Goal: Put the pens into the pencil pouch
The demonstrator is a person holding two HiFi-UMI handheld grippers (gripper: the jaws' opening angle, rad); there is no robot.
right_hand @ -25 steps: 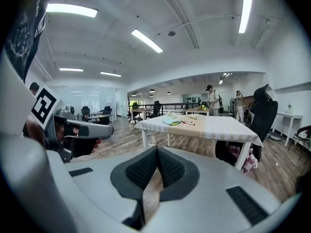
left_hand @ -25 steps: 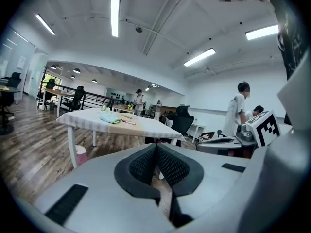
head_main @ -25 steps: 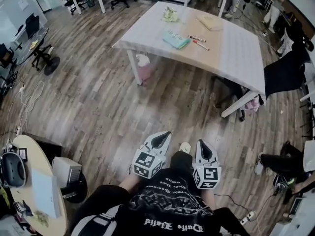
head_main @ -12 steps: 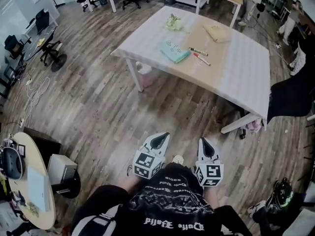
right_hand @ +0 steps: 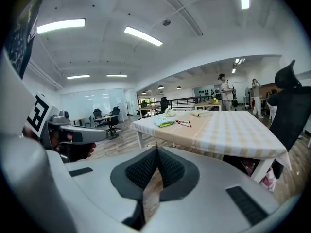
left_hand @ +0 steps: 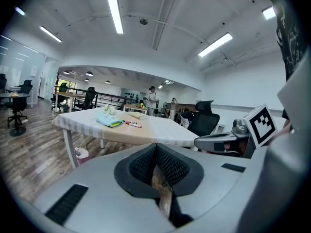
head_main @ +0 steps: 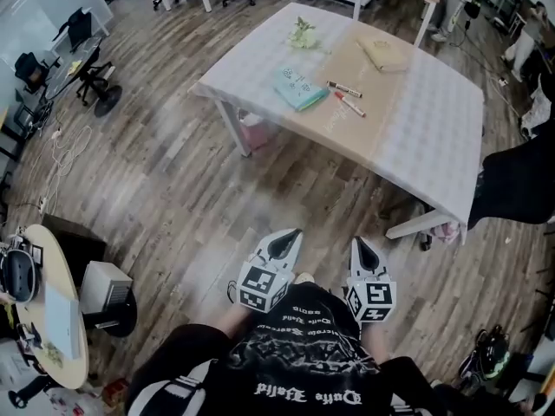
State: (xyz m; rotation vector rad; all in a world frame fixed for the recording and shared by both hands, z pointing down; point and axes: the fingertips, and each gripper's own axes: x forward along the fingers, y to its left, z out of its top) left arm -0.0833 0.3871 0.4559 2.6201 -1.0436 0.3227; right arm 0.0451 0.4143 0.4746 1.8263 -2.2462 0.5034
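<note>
2 pens (head_main: pixel 344 88) lie on the table (head_main: pixel 416 111) beside the teal pouch (head_main: pixel 298 87). Have we packed any?
— None; everything's left. Our left gripper (head_main: pixel 289 237) and right gripper (head_main: pixel 358 244) are clenched, empty, well apart from the table.

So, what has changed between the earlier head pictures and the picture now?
The person has walked closer to the table; in the head view it now lies nearer and larger. Nothing was taken or let go. The left gripper and right gripper stay shut and empty in front of the body; the two pens and the teal pouch lie on the table as before.
</note>
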